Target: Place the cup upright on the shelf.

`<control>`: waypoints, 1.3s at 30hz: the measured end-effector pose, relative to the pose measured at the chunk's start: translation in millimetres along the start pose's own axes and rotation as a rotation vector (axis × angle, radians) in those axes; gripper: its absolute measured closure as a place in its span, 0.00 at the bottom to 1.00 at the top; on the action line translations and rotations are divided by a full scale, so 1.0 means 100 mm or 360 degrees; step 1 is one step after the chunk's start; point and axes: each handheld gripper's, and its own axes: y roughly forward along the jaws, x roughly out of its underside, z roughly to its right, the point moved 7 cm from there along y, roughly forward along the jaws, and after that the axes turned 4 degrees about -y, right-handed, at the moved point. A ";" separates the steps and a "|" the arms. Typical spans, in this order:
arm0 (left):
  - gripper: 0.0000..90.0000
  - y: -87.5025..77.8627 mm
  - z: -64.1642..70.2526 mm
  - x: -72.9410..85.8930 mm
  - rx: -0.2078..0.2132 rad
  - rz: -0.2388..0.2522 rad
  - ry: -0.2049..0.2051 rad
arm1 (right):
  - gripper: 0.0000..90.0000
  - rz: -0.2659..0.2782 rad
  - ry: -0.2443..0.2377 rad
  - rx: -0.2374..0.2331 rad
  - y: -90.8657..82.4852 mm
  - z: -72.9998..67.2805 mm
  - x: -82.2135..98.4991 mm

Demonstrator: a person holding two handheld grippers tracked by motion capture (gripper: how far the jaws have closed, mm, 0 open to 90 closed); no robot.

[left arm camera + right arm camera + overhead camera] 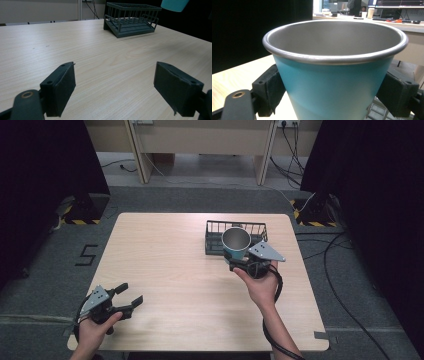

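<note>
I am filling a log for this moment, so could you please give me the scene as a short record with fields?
held object: teal metal cup, upright, steel inside, nothing visible in it
right gripper: shut on the cup, jaws pressing its two sides
cup position: lifted in front of the wire rack, cup bottom off the table in the left gripper view
left gripper: open, holding nothing, low over the near left part of the table
wire rack: dark, on the far right part of the wooden table, nothing visible inside
</note>
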 end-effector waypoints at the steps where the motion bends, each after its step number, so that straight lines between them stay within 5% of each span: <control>1: 0.19 0.00 0.00 0.00 0.0000 0.0000 0.0000 | 0.19 0.0004 0.0003 0.0003 0.01 0.01 -0.01; 39: 0.19 0.00 0.00 0.00 -0.0001 0.0002 -0.0007 | 0.19 0.0012 0.0044 0.0096 0.27 0.32 -0.18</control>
